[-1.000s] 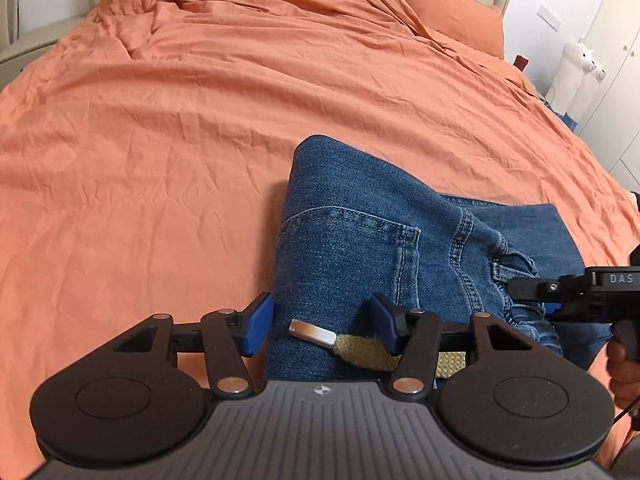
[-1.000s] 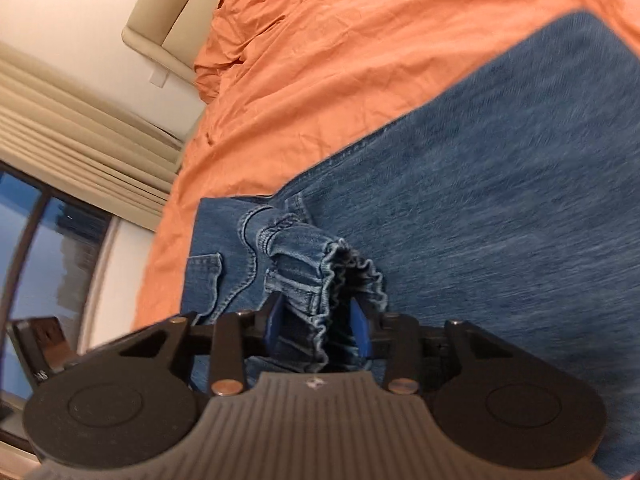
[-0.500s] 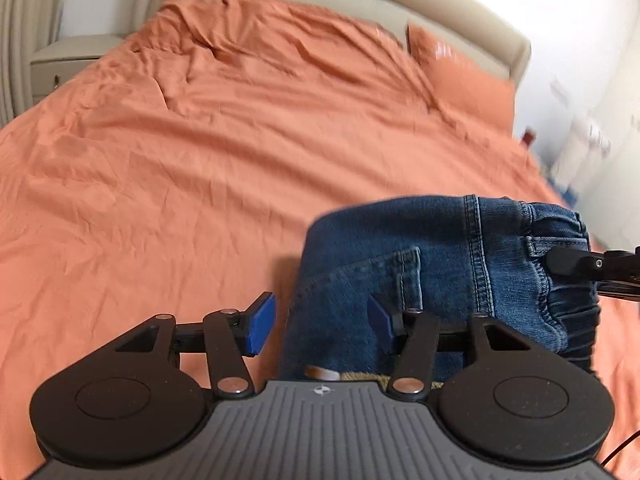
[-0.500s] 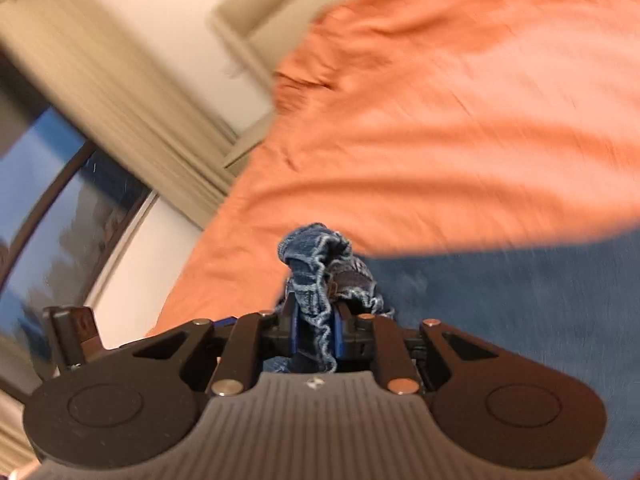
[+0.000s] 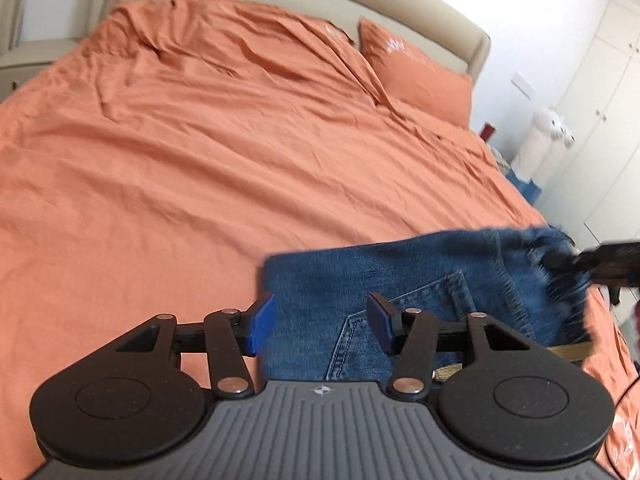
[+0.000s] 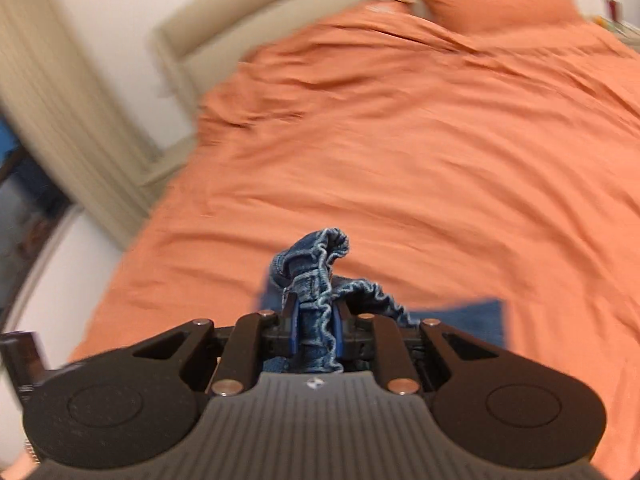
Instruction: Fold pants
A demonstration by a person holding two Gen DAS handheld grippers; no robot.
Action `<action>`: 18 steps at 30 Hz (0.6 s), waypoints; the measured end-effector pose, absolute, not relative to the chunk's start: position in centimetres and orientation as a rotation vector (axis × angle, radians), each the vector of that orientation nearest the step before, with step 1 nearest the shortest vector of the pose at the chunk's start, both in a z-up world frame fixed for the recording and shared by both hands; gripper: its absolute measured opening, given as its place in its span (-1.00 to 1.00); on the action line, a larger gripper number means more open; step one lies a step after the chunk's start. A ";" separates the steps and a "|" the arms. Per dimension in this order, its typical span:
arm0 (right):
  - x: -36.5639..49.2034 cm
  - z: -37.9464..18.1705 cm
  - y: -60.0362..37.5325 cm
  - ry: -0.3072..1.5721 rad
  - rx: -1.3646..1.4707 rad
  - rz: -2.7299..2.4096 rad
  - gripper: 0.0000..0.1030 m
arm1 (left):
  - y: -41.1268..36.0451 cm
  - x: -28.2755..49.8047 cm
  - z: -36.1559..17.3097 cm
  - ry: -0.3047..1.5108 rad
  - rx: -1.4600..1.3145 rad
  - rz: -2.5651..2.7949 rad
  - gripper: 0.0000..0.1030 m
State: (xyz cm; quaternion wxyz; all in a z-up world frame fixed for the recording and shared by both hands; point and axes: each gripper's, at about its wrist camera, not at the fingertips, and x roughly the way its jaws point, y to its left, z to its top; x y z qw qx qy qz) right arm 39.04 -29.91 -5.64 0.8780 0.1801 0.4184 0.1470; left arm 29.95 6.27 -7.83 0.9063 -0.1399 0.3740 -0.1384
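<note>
Pinching one jeans (image 6: 320, 280) waistband, right gripper (image 6: 314, 330) jaws; left gripper (image 5: 320, 322) jaws spread.

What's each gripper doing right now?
Left gripper: open, fingers apart over the blue denim pants, gripping nothing.
Right gripper: shut on the pants' gathered waistband.

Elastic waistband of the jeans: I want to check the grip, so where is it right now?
In the right wrist view the elastic waistband is bunched low at centre, pinched in the right gripper jaws above the orange bedspread.
</note>
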 end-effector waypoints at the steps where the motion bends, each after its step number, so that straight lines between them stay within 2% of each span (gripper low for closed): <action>1: 39.5 -7.6 -31.0 0.901 0.396 0.266 -0.77 | 5.7 30.1 -8.3 0.784 -0.286 -0.297 0.17; 6: 40.3 -16.2 -35.5 0.969 0.494 0.190 -0.78 | 3.2 31.3 -10.7 0.841 -0.210 -0.307 0.15; 13: 41.8 -20.1 -35.6 0.976 0.427 0.176 -0.75 | 2.4 32.3 -13.0 0.909 -0.165 -0.283 0.12; 16: 41.7 -19.5 -35.3 0.972 0.391 0.162 -0.58 | 2.8 31.6 -12.9 0.918 -0.164 -0.271 0.11; 18: 40.5 -17.9 -34.1 0.916 0.255 0.154 -0.40 | 3.0 30.6 -12.0 0.908 -0.145 -0.271 0.11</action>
